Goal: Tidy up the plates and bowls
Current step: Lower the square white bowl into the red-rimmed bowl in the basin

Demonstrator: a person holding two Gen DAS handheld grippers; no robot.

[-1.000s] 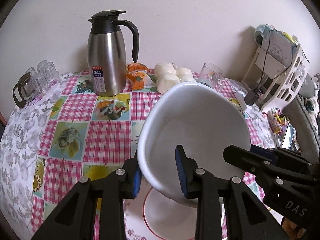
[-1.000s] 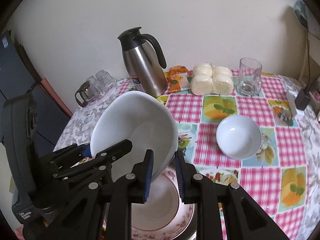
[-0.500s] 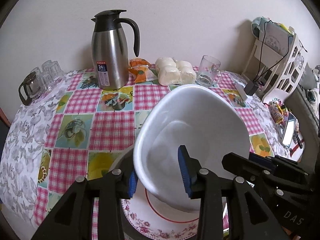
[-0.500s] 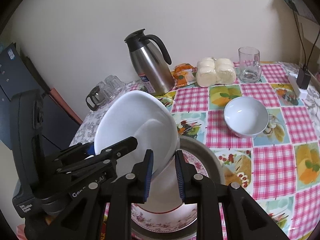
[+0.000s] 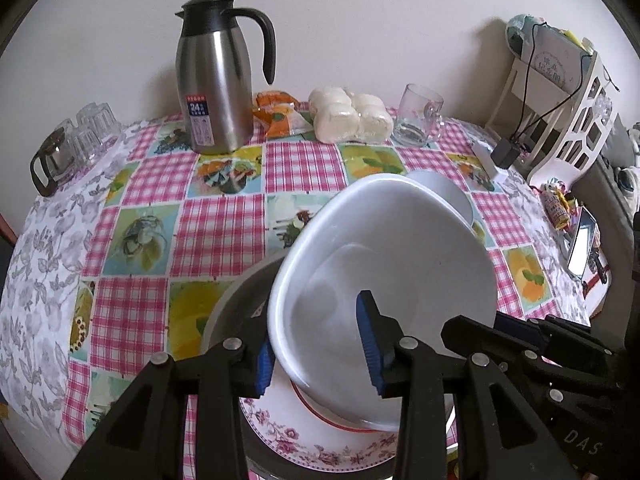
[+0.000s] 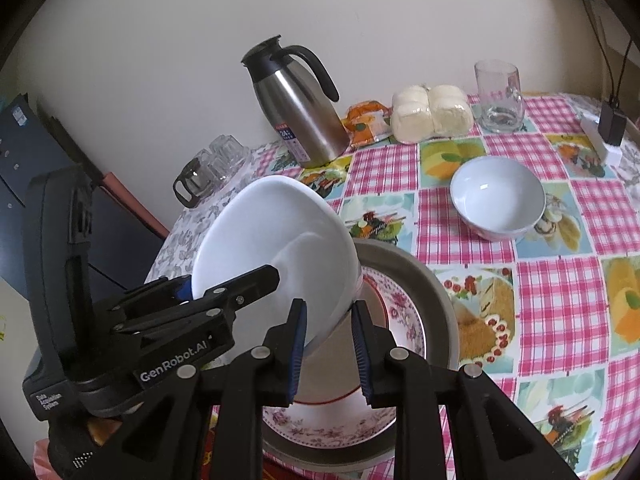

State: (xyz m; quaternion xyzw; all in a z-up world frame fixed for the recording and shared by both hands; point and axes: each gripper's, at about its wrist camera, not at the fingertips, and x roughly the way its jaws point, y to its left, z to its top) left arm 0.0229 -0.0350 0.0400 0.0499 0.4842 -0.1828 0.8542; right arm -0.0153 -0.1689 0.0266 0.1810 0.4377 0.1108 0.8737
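A large white bowl (image 5: 384, 272) (image 6: 272, 240) hangs tilted, its opening turned toward me, and both grippers hold it. My left gripper (image 5: 316, 356) is shut on its left rim, one pad outside the wall and one inside. My right gripper (image 6: 329, 344) is shut on the bowl's lower right edge; its fingers (image 5: 520, 344) show at the right of the left wrist view. The bowl's low side meets a floral plate (image 5: 304, 436) (image 6: 400, 308). That plate lies on a wider grey plate (image 5: 236, 300) (image 6: 424, 276). A small white bowl (image 6: 496, 200) (image 5: 448, 192) sits apart on the checked cloth.
Along the back stand a steel jug (image 5: 216, 80), an orange snack packet (image 5: 280, 114), wrapped buns (image 5: 352, 116) and a glass mug (image 5: 420, 120). Glass cups (image 5: 72, 148) sit at the far left. A white rack (image 5: 560, 112) and a phone (image 5: 580, 244) lie off the table's right.
Both grippers have brought the large bowl down onto the floral plate. The grey plate has come into view under it. My left pads stand slightly wider apart than before.
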